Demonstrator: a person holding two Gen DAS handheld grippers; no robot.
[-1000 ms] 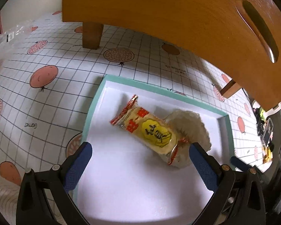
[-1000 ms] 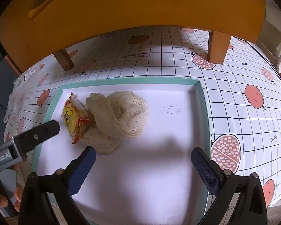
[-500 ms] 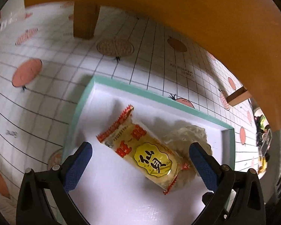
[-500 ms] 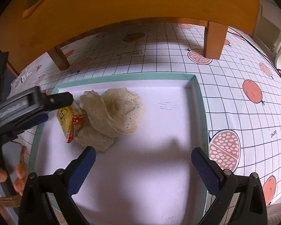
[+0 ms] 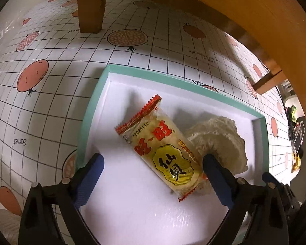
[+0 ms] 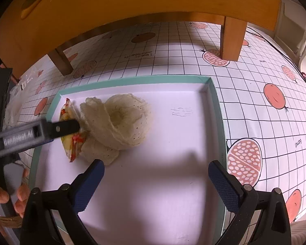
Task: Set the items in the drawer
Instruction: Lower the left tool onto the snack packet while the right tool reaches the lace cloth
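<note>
Straddling the snack packet [image 5: 165, 153], the left tongs [image 5: 153, 163] have just been narrowing, pads not yet pressing it. It lies in the white tray [image 5: 91, 106] against crumpled lace cloth [image 5: 220, 138]. Right tongs [image 6: 156, 176] gape empty.

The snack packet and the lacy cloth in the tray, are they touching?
Touching. In the left wrist view the snack packet lies against the lacy cloth with no gap; the right wrist view shows the cloth overlapping it.

A wooden stool [image 6: 132, 6] stands on a grid-patterned, fruit-printed tablecloth [image 6: 255, 110], casting soft shadows
</note>
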